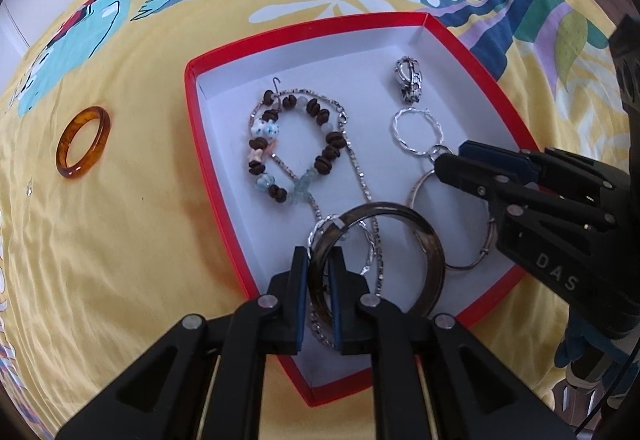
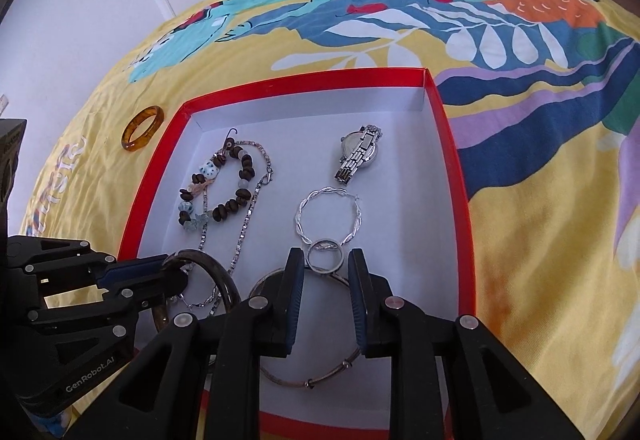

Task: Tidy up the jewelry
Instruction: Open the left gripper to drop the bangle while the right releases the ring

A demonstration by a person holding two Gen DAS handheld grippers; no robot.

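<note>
A red box (image 1: 192, 112) (image 2: 304, 78) with a white floor lies on a yellow patterned bedspread (image 1: 140, 240). My left gripper (image 1: 319, 252) (image 2: 176, 272) is shut on the band of a dark bangle (image 1: 432, 252) (image 2: 224, 272) at the box's near left. My right gripper (image 2: 325, 258) (image 1: 448, 158) stands open, and a small silver ring (image 2: 325, 271) lies between its fingertips, over a thin silver bangle (image 2: 308, 382) (image 1: 416, 196). An amber bangle (image 1: 92, 113) (image 2: 156, 116) lies on the bedspread, left of the box.
Inside the box lie a brown beaded bracelet (image 1: 332, 140) (image 2: 246, 176), a silver chain (image 1: 356, 164) (image 2: 248, 216), a twisted silver hoop (image 1: 396, 136) (image 2: 300, 216) and a silver watch (image 1: 408, 78) (image 2: 360, 152). White cupboard doors stand beyond the bed.
</note>
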